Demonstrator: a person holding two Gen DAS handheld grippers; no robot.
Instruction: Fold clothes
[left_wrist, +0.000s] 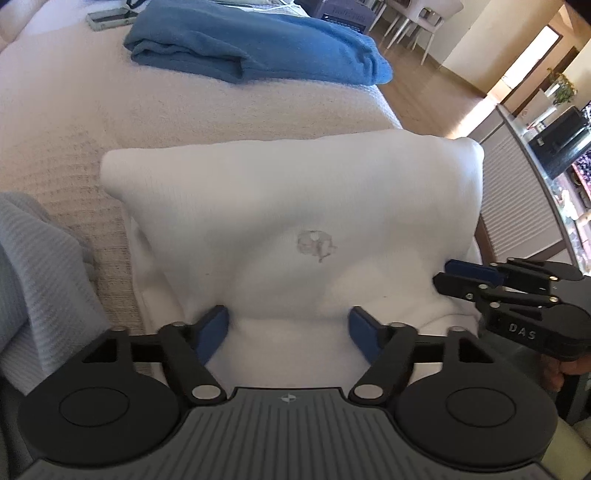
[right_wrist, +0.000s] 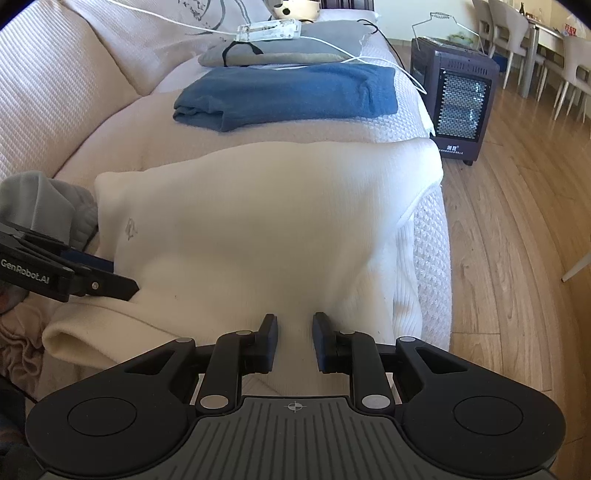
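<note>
- Here the sofa (right_wrist: 122, 122) seat ends in a front edge on the right of both views, with bare wood floor (right_wrist: 517, 229) beyond it.
- A heater (right_wrist: 456, 99) stands on the floor just off that edge; chairs (right_wrist: 517, 40) are well behind it.
- Open seat lies between the white sweater (right_wrist: 258, 221) and the folded blue garment (right_wrist: 291, 96) farther back; a grey pile (right_wrist: 280, 50) with a white cable sits behind that.
- A grey cloth (left_wrist: 40, 273) lies just beside the sweater on its left.
- The sweater lies spread across the near part of the seat, its right side drooping over the front edge, a small grey emblem (left_wrist: 316, 245) on it, and a rolled fold at its near left.
- The left gripper (left_wrist: 288, 328) stands wide apart over the near hem, pads off the cloth.
- The right gripper (right_wrist: 294, 341) is narrowed with cloth between its pads; whether it pinches I cannot tell.
</note>
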